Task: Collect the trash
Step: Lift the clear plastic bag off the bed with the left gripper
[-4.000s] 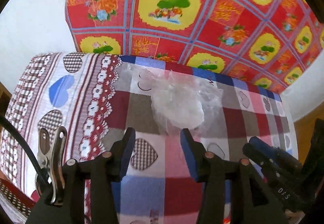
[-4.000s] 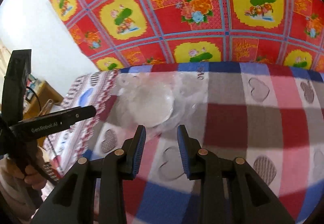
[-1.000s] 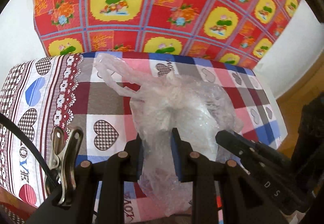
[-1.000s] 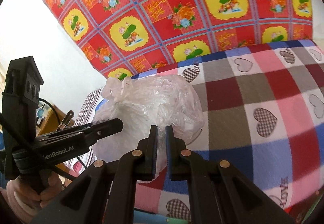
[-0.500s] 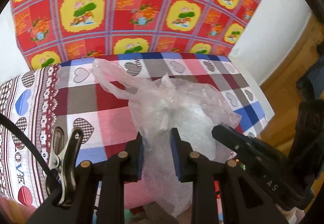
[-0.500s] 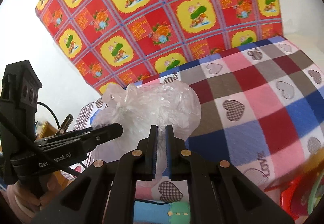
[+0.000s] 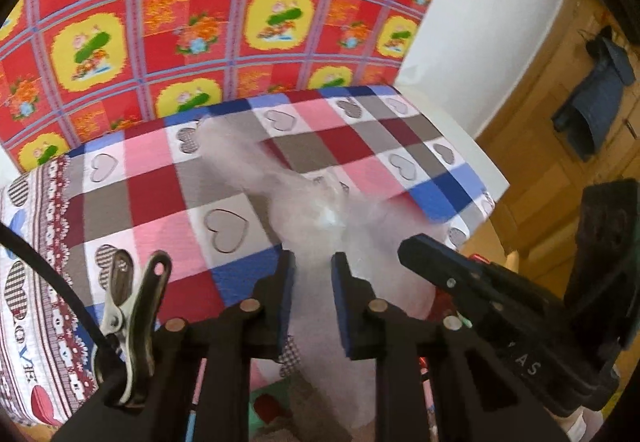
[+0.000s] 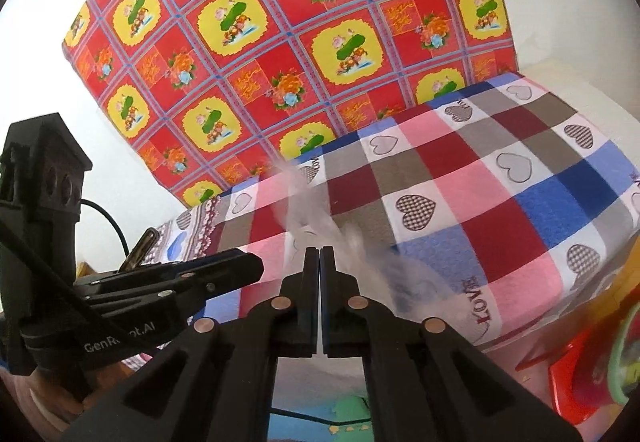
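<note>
A clear crumpled plastic bag (image 7: 316, 218) is blurred by motion and stretches from the checked heart tablecloth (image 7: 160, 202) out past the table's near right corner. My left gripper (image 7: 314, 290) has the bag between its blue pads, and its jaws are closing on the plastic. In the right wrist view the bag (image 8: 352, 242) rises as a pale streak from my right gripper (image 8: 320, 262), whose jaws are closing to a hairline gap on a thin fold. The right gripper (image 7: 440, 274) also reaches in beside the bag in the left wrist view, as the left gripper (image 8: 240, 266) does at the left of the right wrist view.
A red and yellow flowered cloth (image 7: 200, 22) covers the wall behind the table. Wooden doors (image 7: 560, 82) with a dark garment (image 7: 596, 102) hanging on them stand to the right. Red and green things (image 8: 580, 362) lie on the floor below the table's corner.
Both grippers have drawn back and to the right with the bag. The bag has slid off the tabletop toward the corner, stretched out and blurred. The right jaws have pinched tighter.
</note>
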The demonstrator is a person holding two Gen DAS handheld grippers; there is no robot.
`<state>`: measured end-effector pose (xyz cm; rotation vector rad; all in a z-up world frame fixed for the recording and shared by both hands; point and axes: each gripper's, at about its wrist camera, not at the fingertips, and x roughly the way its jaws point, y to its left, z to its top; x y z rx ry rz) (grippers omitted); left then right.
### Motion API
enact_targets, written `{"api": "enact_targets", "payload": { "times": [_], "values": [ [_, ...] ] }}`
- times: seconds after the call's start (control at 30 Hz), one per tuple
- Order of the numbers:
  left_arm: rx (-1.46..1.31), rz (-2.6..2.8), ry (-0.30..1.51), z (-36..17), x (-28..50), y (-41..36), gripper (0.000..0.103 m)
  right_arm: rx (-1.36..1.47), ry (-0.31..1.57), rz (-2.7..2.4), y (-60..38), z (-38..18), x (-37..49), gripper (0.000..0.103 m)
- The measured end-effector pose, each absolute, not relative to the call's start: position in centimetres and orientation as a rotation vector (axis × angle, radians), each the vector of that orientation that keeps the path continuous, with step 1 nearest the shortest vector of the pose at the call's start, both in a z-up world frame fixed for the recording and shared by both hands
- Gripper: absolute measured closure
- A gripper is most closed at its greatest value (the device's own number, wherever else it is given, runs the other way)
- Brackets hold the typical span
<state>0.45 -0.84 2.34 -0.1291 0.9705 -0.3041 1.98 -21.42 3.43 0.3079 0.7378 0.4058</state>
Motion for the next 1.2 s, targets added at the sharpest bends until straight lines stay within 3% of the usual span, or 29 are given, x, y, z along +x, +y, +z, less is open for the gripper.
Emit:
{"api": "enact_targets", "payload": {
  "times": [0.43, 0.6, 0.8, 0.9, 0.97, 1.2],
  "values": [
    [-0.093, -0.302, 1.077, -2.8, 2.5, -2.8, 0.087, 0.203, 0.883, 0.386, -21.5, -2.9, 4.4, 0.1],
    [-0.09, -0.294, 1.091, -3.5, 2.5, -2.8, 0.087, 0.212, 0.891, 0.347, -22.7, -3.2, 4.0, 0.089],
    [-0.093, -0.274, 1.12, -4.6, 2.8, -2.0, 0.079, 0.249, 0.904, 0.252, -25.1, -4.1, 4.0, 0.068],
    [-0.098, -0.269, 1.139, -5.2, 2.9, -1.4, 0.065, 0.28, 0.92, 0.236, -26.1, -4.8, 4.3, 0.06],
    [-0.118, -0.26, 1.152, -5.8, 2.9, -0.9, 0.056, 0.296, 0.931, 0.228, -26.5, -5.3, 4.6, 0.058],
    [-0.183, -0.225, 1.209, -7.8, 2.9, 0.4, 0.05, 0.26, 0.972, 0.235, -25.4, -6.8, 5.3, 0.058]
  ]
}}
